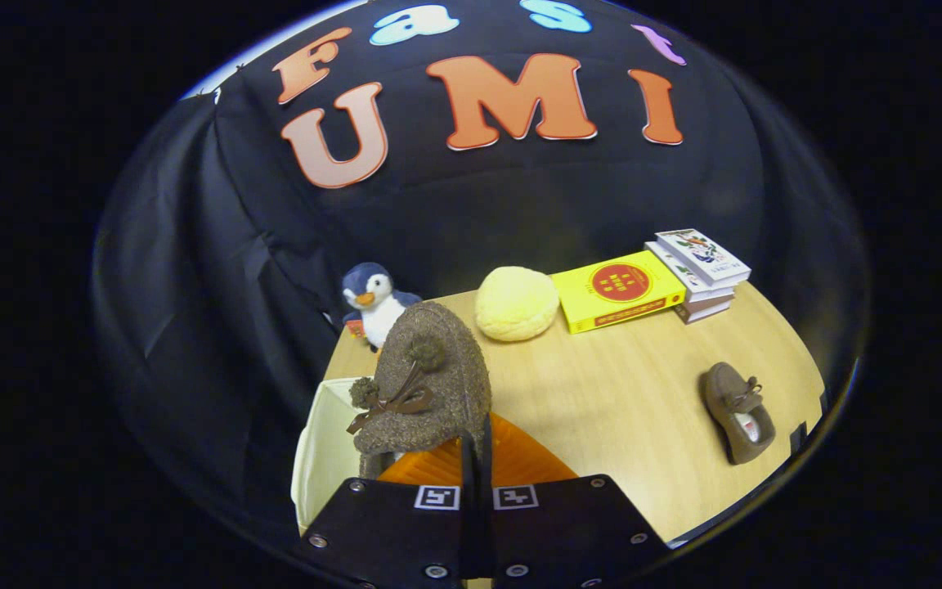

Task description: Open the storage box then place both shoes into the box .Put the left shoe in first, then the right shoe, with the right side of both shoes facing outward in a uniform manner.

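**Gripper lifts one brown shoe above the open storage box**

Gripper view: The two black fingers of the gripper [477, 458] rise from two black plates that each carry a small square black-and-white marker. The fingers stand almost pressed together, with only a thin slit between them, and they pinch the rear edge of a brown, fuzzy fabric shoe [430, 380]. The shoe hangs toe up just ahead of the fingers, with its upper facing the camera. A dark brown bow with two small pom-poms sits on its front.

Directly below the held shoe lies the storage box, with cream fabric walls [317, 446] and an orange pleated panel [512, 462] showing under the shoe and beside the fingers. The box rests at the near corner of a light wooden table [602, 393].

The second brown shoe [737, 411], matching the first and tied with a small bow, lies on the table well apart from the box, on the other side of the fingers. Its opening faces up and shows a pale lining.

Beyond the fingers, along the far edge of the table, stand a blue and white plush penguin with an orange beak [373, 303], a round pale yellow cushion [517, 303], a flat yellow book with a red circle on its cover [618, 290], and a short stack of white-covered books [700, 274] just beside it.
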The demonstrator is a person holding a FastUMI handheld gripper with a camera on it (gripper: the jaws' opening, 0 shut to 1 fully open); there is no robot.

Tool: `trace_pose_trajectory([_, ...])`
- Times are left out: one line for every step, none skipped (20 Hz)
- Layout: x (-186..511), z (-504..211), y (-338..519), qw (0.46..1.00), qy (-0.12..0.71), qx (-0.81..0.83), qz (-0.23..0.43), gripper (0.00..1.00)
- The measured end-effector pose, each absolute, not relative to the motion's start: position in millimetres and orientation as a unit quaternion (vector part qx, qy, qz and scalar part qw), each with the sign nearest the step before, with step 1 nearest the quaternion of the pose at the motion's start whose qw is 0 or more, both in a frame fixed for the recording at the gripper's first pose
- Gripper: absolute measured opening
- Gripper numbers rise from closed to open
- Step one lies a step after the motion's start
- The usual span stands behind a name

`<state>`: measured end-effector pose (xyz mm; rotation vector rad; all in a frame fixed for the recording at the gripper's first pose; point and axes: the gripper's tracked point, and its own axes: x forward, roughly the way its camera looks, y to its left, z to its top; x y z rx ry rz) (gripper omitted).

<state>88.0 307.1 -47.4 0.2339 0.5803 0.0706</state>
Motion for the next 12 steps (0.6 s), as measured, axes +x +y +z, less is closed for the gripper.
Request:
trace_pose_trajectory([87,-51,322,0.949,0.290,0.115,0.042,0.01])
trace_pose_trajectory([86,-56,338,0.947,0.296,0.117,0.049,0.01])
trace_pose_trajectory([86,-61,352,0.944,0.303,0.120,0.055,0.01])
trace_pose_trajectory([85,-66,365,0.941,0.308,0.123,0.059,0.01])
trace_pose_trajectory([84,-72,375,0.939,0.314,0.122,0.061,0.01])
trace_pose_trajectory([83,-79,383,0.938,0.320,0.119,0.061,0.01])
trace_pose_trajectory([83,-87,389,0.937,0.325,0.117,0.059,0.00])
trace_pose_trajectory([83,-95,394,0.935,0.331,0.117,0.056,0.01])
trace_pose_trajectory([84,-103,400,0.932,0.338,0.117,0.056,0.01])
trace_pose_trajectory([85,-112,405,0.930,0.344,0.116,0.055,0.00])
trace_pose_trajectory([86,-118,409,0.929,0.348,0.112,0.054,0.01])
trace_pose_trajectory([88,-123,411,0.930,0.350,0.106,0.050,0.01])
